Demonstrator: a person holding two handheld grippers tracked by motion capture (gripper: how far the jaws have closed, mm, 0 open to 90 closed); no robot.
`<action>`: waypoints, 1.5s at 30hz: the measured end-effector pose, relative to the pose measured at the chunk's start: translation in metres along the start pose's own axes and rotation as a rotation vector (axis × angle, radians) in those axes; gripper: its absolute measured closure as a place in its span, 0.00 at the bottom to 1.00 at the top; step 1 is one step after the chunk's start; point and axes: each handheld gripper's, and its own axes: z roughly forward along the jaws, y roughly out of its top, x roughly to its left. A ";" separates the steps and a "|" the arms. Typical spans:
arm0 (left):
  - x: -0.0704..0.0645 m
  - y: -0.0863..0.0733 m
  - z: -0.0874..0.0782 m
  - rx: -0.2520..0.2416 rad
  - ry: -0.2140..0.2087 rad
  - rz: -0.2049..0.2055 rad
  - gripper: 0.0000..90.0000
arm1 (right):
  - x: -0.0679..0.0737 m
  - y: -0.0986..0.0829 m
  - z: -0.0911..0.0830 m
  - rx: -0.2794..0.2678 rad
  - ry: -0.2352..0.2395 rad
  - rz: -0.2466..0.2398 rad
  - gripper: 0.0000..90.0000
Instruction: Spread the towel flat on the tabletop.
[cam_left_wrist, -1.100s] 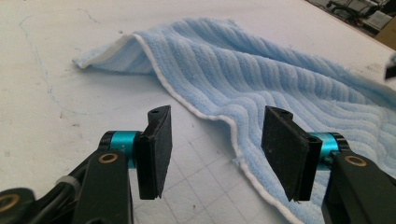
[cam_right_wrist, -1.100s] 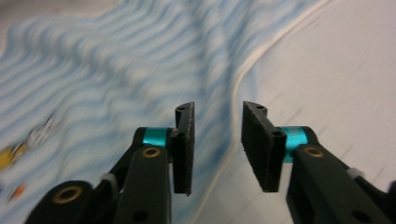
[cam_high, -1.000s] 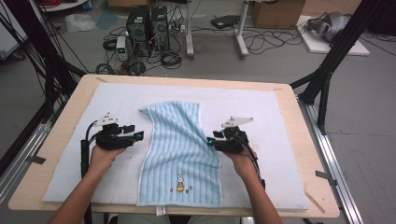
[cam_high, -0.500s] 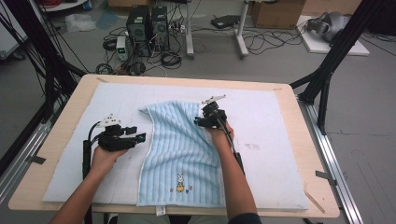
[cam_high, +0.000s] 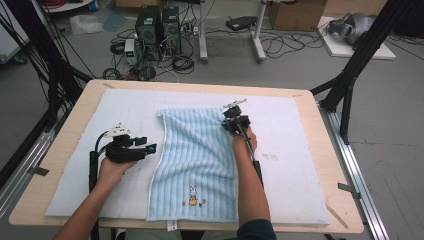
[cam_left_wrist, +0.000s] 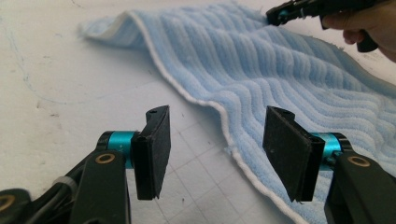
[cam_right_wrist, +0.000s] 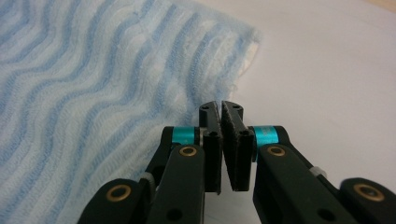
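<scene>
One blue striped towel (cam_high: 197, 160) lies flat mid-table on the white mat (cam_high: 300, 165). Right gripper (cam_high: 233, 121), arm stretched over the towel, sits at its far right corner, jaws pressed together, empty. Left gripper (cam_high: 150, 148) sits low just left of the towel's left edge, jaws wide. Wooden table (cam_high: 325, 150); two PC towers (cam_high: 160, 25) and cables on the floor beyond.

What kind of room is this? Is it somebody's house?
Probably not a house; it looks like a lab or workshop. Computer towers and tangled cables sit on the bare floor, and black metal frames stand around the table.
</scene>
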 end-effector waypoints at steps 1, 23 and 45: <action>0.000 0.000 0.001 0.003 -0.001 0.002 0.47 | -0.006 -0.001 -0.003 0.002 -0.027 0.019 0.96; -0.001 -0.003 0.008 0.027 0.001 0.001 0.47 | -0.023 -0.047 -0.060 -0.106 0.108 0.044 0.61; -0.001 0.021 0.067 0.057 0.081 -0.018 0.44 | -0.010 -0.093 -0.096 -0.125 0.206 0.009 0.57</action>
